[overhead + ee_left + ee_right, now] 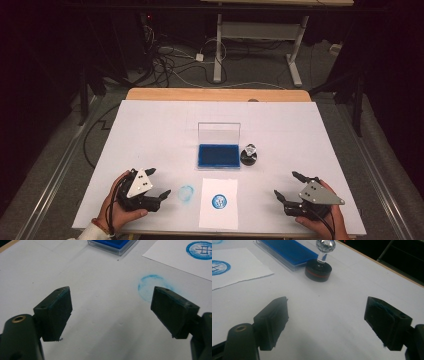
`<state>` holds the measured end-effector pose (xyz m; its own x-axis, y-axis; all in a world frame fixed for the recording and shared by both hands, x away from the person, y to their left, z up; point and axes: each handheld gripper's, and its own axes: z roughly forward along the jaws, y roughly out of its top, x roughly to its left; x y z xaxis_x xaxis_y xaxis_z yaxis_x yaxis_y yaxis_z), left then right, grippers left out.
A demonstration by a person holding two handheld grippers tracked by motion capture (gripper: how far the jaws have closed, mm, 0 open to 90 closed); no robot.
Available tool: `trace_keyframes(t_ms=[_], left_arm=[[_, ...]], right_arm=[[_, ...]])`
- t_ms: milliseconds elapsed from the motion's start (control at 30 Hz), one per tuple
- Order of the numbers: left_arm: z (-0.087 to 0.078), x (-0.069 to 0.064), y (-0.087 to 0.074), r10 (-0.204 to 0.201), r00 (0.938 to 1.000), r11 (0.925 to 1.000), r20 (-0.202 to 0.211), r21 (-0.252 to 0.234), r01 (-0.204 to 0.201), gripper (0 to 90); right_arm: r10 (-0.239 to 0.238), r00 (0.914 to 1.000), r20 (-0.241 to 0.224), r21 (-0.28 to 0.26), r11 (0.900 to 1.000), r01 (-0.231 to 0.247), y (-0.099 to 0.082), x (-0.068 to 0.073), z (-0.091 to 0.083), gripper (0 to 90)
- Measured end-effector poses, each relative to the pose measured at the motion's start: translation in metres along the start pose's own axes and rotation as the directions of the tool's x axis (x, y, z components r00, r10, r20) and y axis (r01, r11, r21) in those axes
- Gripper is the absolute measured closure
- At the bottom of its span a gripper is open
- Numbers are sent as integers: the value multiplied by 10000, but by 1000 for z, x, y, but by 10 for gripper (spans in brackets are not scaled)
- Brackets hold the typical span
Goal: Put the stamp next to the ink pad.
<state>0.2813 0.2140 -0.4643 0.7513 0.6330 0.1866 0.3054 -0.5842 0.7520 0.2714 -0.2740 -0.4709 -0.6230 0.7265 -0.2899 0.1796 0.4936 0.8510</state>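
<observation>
Stamp [249, 154] upright beside ink pad [218, 155]; left tool [158, 185] and right tool [288, 186] low, wide, empty.

High view looks down on the table [150, 130]; both claw-mounted views skim it closely, sharing the paper [219, 202].

Count of what sits on the tabletop [150, 130]

There is one blue ink pad [218, 155] with one clear lid standing open behind it, one round stamp [249, 154] with one faceted clear knob on top, and one white sheet of paper [218, 216] carrying one blue circular print [218, 201]. One fainter blue ring smudge [186, 193] marks the bare surface just beside that sheet. Two grippers, the left gripper [159, 185] and the right gripper [286, 185], rest at the near edge, each with two black fingers [53, 312] spread apart, making four in all.
</observation>
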Motion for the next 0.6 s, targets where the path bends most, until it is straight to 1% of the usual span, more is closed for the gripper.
trace_keyframes(t_ms=[133,200,367,467,600], left_arm=[[-1,-2,-1,99,10000,10000,5,0,-99,171],[-2,-1,-1,66,10000,10000,34,-22,-66,171],[1,-2,0,167,9998,9999,54,26,-167,171],[2,-2,1,189,9998,9998,46,73,-189,171],[3,-3,1,232,9997,9997,50,107,-233,171]], right_arm=[[-123,9999,-52,-218,9997,122,5,4,-1,198],[-160,9999,-21,-296,9994,159,7,5,-3,198],[-41,10000,21,-535,9986,42,11,5,-7,198],[-73,10000,33,-560,9984,75,11,4,-7,198],[-45,10000,60,-461,9989,48,8,3,-7,198]])
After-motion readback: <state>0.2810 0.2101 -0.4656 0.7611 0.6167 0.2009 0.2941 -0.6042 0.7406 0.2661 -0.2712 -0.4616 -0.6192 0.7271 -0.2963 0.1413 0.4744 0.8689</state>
